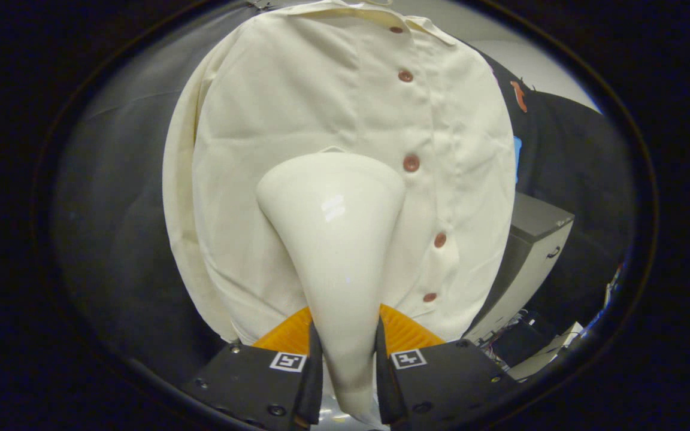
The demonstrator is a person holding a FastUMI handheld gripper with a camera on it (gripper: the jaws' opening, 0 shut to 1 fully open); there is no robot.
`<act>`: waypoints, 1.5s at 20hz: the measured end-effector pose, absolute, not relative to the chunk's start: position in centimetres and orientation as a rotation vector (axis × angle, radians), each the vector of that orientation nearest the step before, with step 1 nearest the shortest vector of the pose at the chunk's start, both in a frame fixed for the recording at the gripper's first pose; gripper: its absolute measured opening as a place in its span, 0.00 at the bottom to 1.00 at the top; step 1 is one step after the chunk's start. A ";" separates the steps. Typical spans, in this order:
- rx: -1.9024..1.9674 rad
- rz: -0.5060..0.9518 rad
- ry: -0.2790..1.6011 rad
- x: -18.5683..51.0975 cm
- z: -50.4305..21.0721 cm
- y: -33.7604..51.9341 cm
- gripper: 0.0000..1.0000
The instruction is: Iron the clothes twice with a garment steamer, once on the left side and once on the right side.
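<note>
A cream button-up shirt (297, 108) hangs upright ahead of me, its row of brown buttons (411, 163) running down right of the middle. My gripper (345, 353) is shut on the narrow handle of a white garment steamer (333, 239). The steamer widens into a broad head that lies against the shirt's left half, just left of the button row, about mid-height. Both fingers (312, 365) press on the handle from either side. The steamer hides the shirt cloth behind it.
Black cloth (117, 197) hangs behind the shirt on both sides. A grey box-like cabinet (530, 245) stands to the right of the shirt's hem, with cables and papers below it. A pale wall (536, 60) shows beyond the shirt's right shoulder.
</note>
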State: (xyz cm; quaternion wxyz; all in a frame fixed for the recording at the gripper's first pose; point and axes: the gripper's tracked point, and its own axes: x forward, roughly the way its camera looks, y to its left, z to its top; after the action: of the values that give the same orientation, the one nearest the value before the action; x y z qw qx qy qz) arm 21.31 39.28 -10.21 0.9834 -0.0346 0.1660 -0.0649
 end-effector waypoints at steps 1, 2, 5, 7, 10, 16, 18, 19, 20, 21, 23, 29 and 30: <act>-0.070 -0.132 0.348 21.2 -11.3 39.1 0.37; -0.071 -0.134 0.362 20.9 -12.4 39.0 0.37; -0.094 -0.144 0.431 20.1 -15.8 38.7 0.37; -0.103 -0.140 0.475 19.7 -18.0 38.8 0.37; -0.120 -0.128 0.544 18.9 -21.1 39.2 0.37; -0.103 -0.117 0.641 17.3 -24.9 39.6 0.37; -0.093 -0.114 0.649 16.9 -25.9 39.4 0.38; -0.093 -0.115 0.653 16.7 -26.3 39.2 0.38; -0.097 -0.114 0.667 16.5 -26.7 39.1 0.37; -0.103 -0.110 0.675 16.4 -26.9 39.0 0.38; -0.110 -0.093 0.693 15.8 -27.4 39.1 0.38; -0.155 -0.033 0.720 13.4 -24.2 39.4 0.38; -0.150 -0.028 0.698 13.3 -22.7 39.5 0.38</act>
State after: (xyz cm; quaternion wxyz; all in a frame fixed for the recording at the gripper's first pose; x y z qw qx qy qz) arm 13.35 39.50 -22.68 0.9369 -0.0733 0.3416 -0.0138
